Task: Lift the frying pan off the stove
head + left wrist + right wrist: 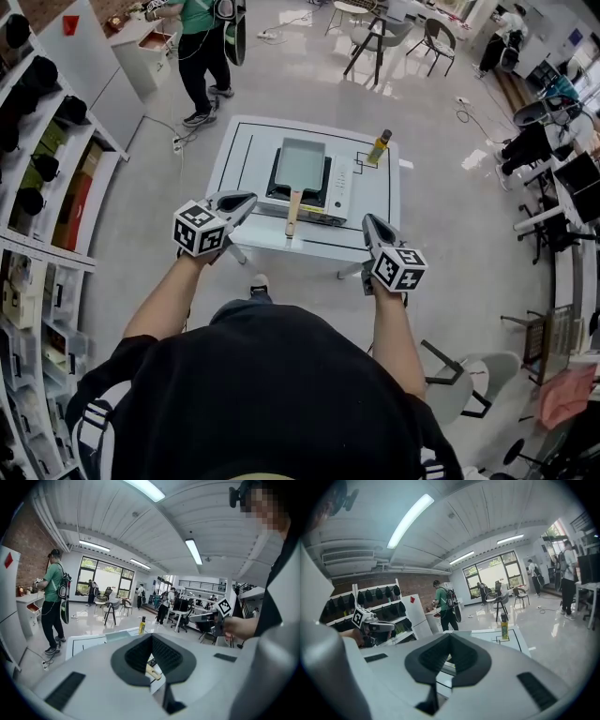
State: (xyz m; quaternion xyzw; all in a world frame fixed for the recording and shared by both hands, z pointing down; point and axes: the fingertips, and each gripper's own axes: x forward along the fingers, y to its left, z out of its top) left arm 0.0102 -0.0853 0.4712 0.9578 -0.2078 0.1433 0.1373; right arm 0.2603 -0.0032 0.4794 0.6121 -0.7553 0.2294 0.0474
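A rectangular grey-green frying pan (301, 162) sits on a portable stove (339, 187) on the white table (242, 141). Its wooden handle (292, 214) points toward me. Both grippers hang in front of the table's near edge, apart from the pan. My left gripper (247, 199) is shut and empty, left of the handle. My right gripper (367, 221) is shut and empty too, right of the stove. In the left gripper view the closed left gripper (152, 637) hides most of the table, and the handle (153, 671) shows below the tips. The right gripper view is mostly filled by the closed right gripper (450, 635).
A yellow oil bottle (379, 147) stands at the table's far right, inside a marked square. A person in a green shirt (202, 47) stands beyond the table by a white cabinet (141, 52). Shelves (37, 187) line the left, and chairs (380, 37) stand behind.
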